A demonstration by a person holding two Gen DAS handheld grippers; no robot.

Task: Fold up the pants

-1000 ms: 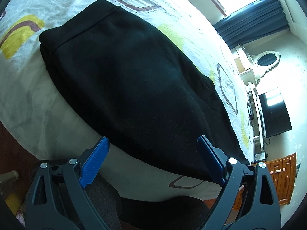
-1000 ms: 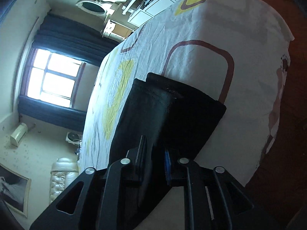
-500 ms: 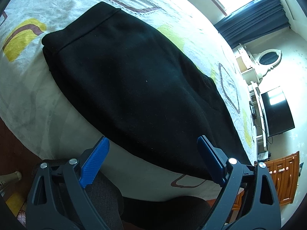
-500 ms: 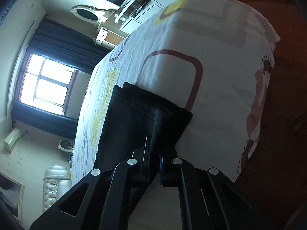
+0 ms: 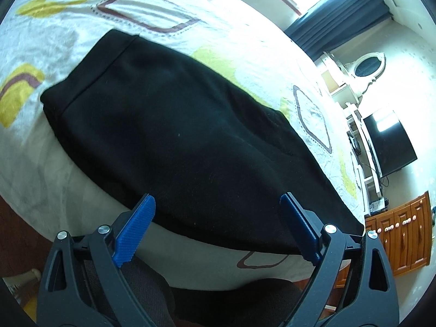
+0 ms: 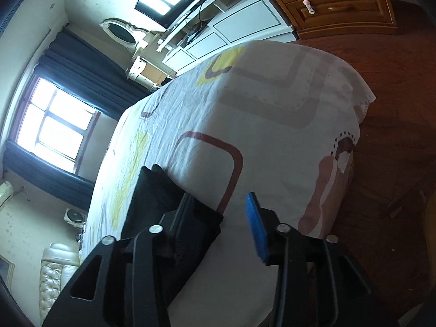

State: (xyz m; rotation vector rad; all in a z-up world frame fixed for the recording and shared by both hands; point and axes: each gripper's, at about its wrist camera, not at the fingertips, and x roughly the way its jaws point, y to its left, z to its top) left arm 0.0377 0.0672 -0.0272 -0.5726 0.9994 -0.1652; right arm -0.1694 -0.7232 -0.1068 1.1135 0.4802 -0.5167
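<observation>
Left wrist view: black pants [image 5: 174, 136] lie folded lengthwise into one long dark band on the bed [image 5: 49, 163], running along the near edge from the cuffed or banded end at upper left to a narrower end at lower right. The bedsheet is white with yellow patches and brown outlined shapes. Left claw [image 5: 216, 226] stands wide, blue pads well apart, nothing between them; it hovers just above the near long edge of the pants, and whether it touches the cloth cannot be told. Beyond the far end of the bed: dark blue curtain [image 5: 351, 8], oval mirror [image 5: 368, 65] on a white frame, dark TV screen [image 5: 389, 141], wooden cabinet [image 5: 403, 234]. Right wrist view: the camera is rolled, so the room appears tipped. One end of the pants [image 6: 163, 207] lies near the bed's side edge [image 6: 272, 103], by a brown rounded outline on the sheet. Right claw [image 6: 218, 212] is partly apart and opening; the black left finger overlaps the corner of the pants end, the blue pad [image 6: 254, 226] stands clear of the cloth over bare sheet, so the pads do not press on the fabric. Wooden floor [image 6: 395, 141] beside the bed; window [image 6: 51, 125] with dark curtains at left.
</observation>
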